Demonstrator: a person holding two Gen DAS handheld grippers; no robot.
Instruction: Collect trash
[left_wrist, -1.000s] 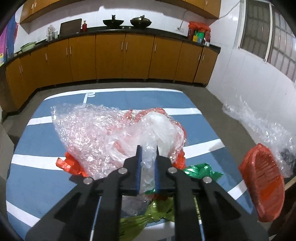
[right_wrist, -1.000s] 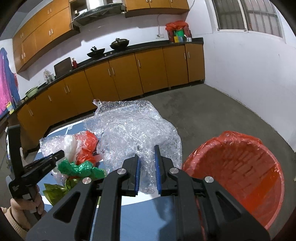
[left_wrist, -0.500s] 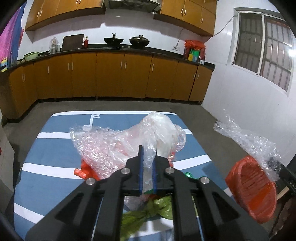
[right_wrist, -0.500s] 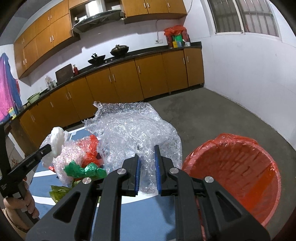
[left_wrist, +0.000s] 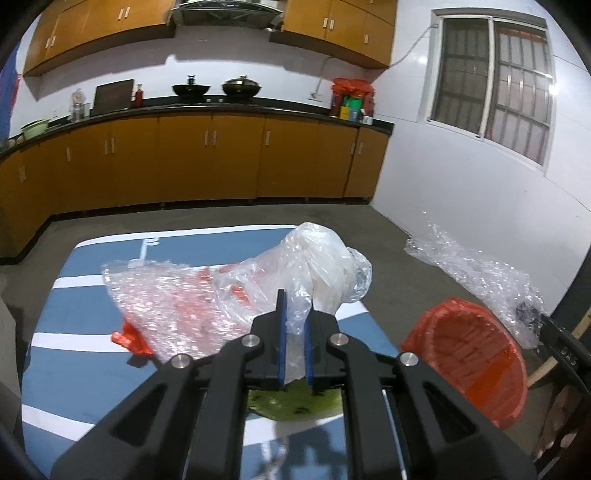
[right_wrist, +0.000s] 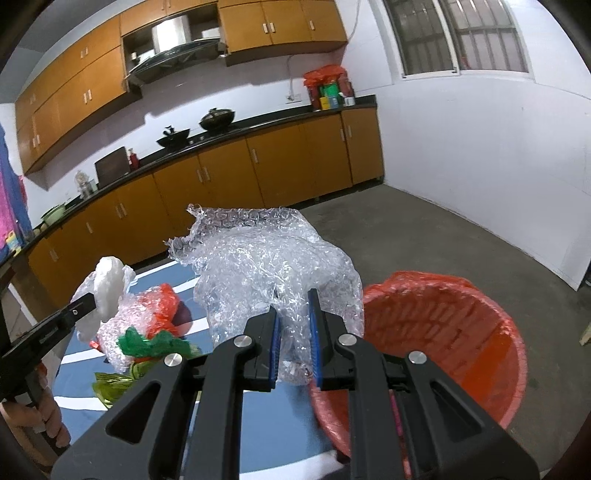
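My left gripper (left_wrist: 294, 308) is shut on a clear plastic bag (left_wrist: 317, 269) and holds it lifted above the blue mat (left_wrist: 74, 354). Bubble wrap (left_wrist: 173, 306) with red plastic under it hangs from the same bundle, with green wrapper (left_wrist: 291, 404) below. My right gripper (right_wrist: 294, 310) is shut on a large sheet of bubble wrap (right_wrist: 266, 266), held beside the left rim of the red bin (right_wrist: 443, 332). The left gripper with its bundle also shows in the right wrist view (right_wrist: 88, 301).
The red-lined bin (left_wrist: 469, 358) stands on the concrete floor right of the mat. Orange kitchen cabinets (left_wrist: 207, 162) line the back wall. A white wall (right_wrist: 480, 155) with a window is at the right. A person's hand (right_wrist: 44, 417) holds the left gripper.
Both grippers have risen with their loads. The left bundle has lifted off the mat, and the right bubble wrap now sits closer to the bin's rim.
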